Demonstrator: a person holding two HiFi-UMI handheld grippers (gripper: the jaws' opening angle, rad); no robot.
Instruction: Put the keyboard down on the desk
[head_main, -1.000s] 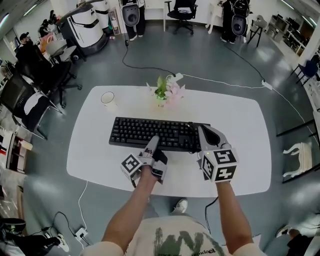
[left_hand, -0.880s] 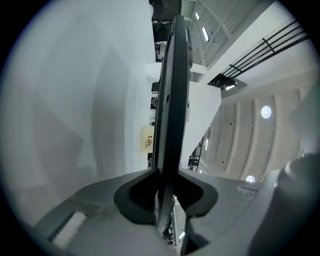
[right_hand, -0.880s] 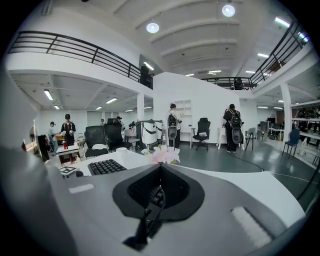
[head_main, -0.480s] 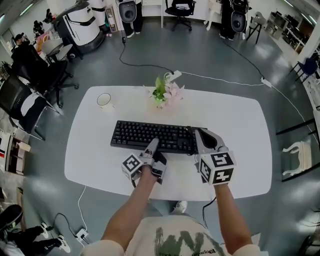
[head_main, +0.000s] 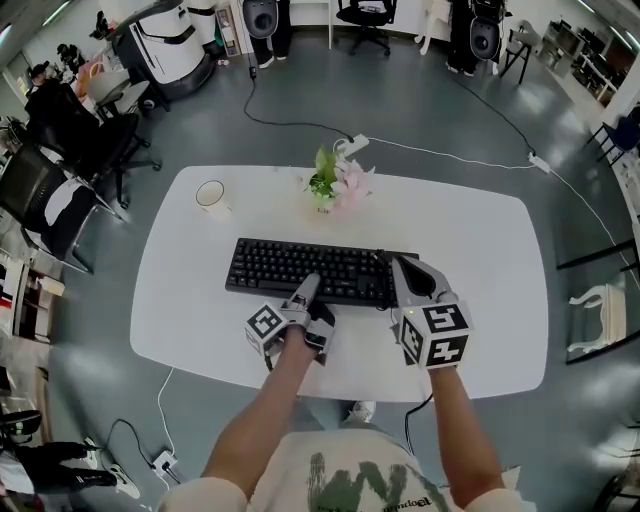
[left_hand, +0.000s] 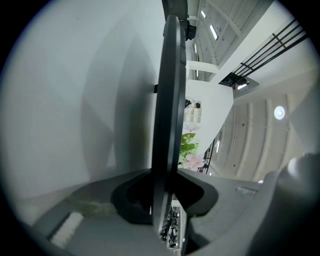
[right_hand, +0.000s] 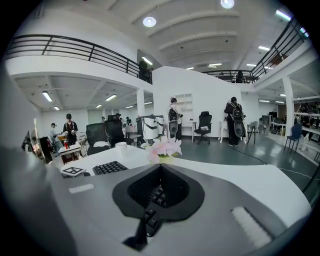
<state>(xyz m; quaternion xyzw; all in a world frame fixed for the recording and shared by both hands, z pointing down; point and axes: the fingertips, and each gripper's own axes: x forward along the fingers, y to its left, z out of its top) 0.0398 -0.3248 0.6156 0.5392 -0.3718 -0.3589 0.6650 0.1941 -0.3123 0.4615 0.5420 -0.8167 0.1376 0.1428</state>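
A black keyboard (head_main: 300, 268) lies level across the middle of the white table (head_main: 480, 250); whether it rests on the top or hangs just above it I cannot tell. My left gripper (head_main: 310, 287) is shut on its near long edge. In the left gripper view the keyboard (left_hand: 167, 100) runs edge-on between the jaws of the left gripper (left_hand: 165, 200). My right gripper (head_main: 396, 264) is shut on the keyboard's right end. In the right gripper view, keys of the keyboard (right_hand: 107, 167) show inside the closed jaws of that right gripper (right_hand: 155, 200).
A white mug (head_main: 212, 197) stands at the table's far left. A small pot of pink flowers (head_main: 335, 185) sits behind the keyboard. Office chairs (head_main: 60, 190) stand to the left and cables (head_main: 300, 125) cross the grey floor. People stand far off in the room.
Both grippers keep their hold on the keyboard in about the same place. Only the head view has shifted a little.
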